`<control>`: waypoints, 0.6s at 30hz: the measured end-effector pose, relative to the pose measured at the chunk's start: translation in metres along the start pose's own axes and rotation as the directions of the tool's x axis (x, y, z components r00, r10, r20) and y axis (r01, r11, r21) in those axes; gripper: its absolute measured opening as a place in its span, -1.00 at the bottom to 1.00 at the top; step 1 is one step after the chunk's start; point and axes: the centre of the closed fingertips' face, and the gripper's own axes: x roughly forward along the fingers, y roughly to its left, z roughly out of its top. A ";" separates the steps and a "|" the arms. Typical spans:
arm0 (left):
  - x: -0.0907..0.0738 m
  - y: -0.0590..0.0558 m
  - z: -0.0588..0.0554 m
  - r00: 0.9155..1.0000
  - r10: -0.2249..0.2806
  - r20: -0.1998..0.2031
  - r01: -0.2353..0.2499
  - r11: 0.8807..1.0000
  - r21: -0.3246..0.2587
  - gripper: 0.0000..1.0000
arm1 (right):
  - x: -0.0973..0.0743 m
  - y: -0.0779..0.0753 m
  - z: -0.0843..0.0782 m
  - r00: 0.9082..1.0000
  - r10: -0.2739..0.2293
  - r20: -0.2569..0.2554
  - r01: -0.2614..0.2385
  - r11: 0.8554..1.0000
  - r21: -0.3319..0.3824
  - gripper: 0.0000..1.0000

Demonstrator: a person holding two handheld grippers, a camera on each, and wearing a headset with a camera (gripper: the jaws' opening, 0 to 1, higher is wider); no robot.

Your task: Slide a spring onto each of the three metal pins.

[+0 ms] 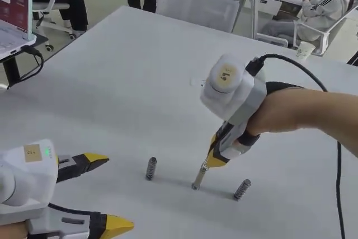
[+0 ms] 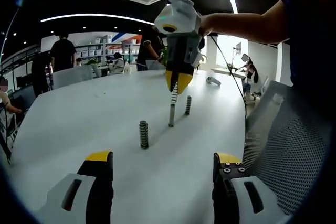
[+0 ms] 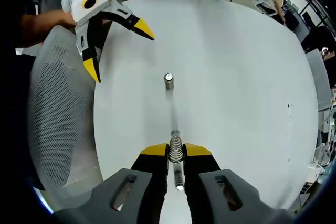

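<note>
Yellow-tipped jaws of the left gripper (image 1: 118, 193) are held wide apart at the near left of the white table (image 1: 112, 82). Further right, a spring-covered pin (image 1: 151, 168) is seen upright. The right gripper (image 1: 215, 159) is clamped on a spring (image 3: 176, 149) over the middle pin (image 1: 198, 180). A third sprung pin (image 1: 241, 189) is set rightmost.

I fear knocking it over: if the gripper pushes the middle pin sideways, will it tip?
Probably it tips easily: the middle pin is thin and tall, standing on the table with no visible base. Being round, it would likely roll once down.
</note>
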 end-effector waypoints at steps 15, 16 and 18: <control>0.000 -0.001 0.004 1.000 -0.002 0.004 0.002 1.000 0.006 0.46 | 0.017 -0.001 -0.004 0.999 0.017 -0.036 -0.017 1.000 0.004 -0.84; -0.001 -0.001 0.004 1.000 -0.001 0.004 0.001 1.000 0.006 0.46 | 0.019 0.000 -0.005 0.999 0.018 -0.039 -0.018 1.000 0.004 -0.84; -0.001 -0.001 0.005 1.000 -0.001 0.003 0.001 1.000 0.005 0.45 | 0.022 0.000 -0.005 0.999 0.016 -0.042 -0.016 1.000 0.002 -0.84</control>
